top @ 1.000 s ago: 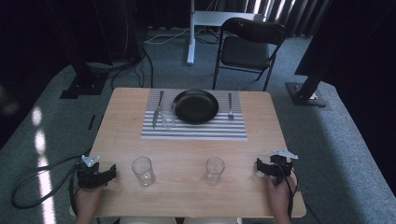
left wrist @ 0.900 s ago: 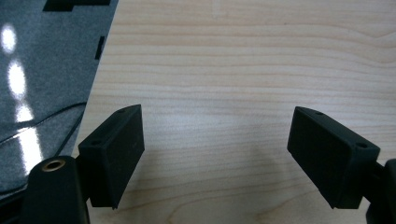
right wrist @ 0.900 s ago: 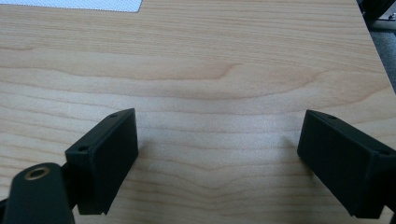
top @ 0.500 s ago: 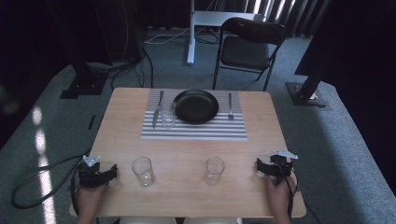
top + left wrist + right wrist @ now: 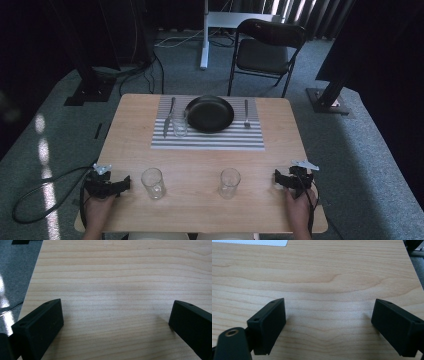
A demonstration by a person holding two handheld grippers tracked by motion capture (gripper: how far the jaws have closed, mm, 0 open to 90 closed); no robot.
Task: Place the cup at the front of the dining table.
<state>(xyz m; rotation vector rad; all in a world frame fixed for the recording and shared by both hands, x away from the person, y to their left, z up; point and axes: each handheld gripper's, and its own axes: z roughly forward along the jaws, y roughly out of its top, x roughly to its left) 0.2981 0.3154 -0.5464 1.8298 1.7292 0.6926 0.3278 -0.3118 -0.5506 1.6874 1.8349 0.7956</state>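
left claw (image 5: 120,184) at the near left corner of the desk (image 5: 200,165) and right claw (image 5: 278,179) at the near right corner: each has its jaws spread wide over bare wood, holding nothing. two clear glasses stand along the near edge between them, left glass (image 5: 153,183) just beside the left claw and right glass (image 5: 229,182) nearer the middle; both look empty. at the far edge a striped mat (image 5: 207,131) carries a dark plate (image 5: 210,113) with nothing on it, a third glass (image 5: 179,124), a knife (image 5: 169,116) left and a fork (image 5: 246,113) right.
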